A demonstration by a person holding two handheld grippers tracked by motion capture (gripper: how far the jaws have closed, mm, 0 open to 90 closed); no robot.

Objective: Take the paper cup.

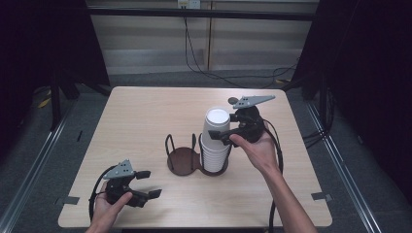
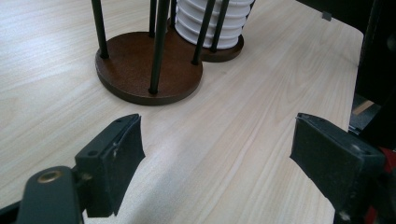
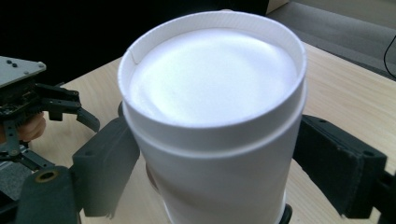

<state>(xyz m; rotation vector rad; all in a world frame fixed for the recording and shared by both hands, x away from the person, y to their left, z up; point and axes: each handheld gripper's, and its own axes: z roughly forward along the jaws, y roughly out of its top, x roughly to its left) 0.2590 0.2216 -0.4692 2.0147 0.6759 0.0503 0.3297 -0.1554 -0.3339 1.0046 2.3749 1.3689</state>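
At the near left corner of the table [image 1: 145, 111], your left gripper [image 1: 145, 187] hovers low with its jaws spread wide and nothing between them. You can see the bare wood between the pads in the left gripper view. Keep it parked there, or bring it up to steady the holder if the stack drags.

Toward the middle stands the cup holder [image 1: 187, 158], a dark double base with thin black posts. Its left ring [image 2: 149, 70] is empty. The right ring holds the stack of white cups [image 1: 215, 143], set upside down with the flat bottom facing up.

Over on the right, your right gripper [image 1: 224, 137] sits around the upper cups, one jaw on each side of the top cup [image 3: 215, 116]. From the right gripper view the pads look close to the wall, but you cannot tell whether they press it yet.

The step in hand looks like taking the top cup off. Squeeze gently, since foam or paper walls will dent. Grip just the top cup, above the rim of the next one, so you do not lift two. Pull straight up along the posts. Tilting could rock the holder or jam the stack.
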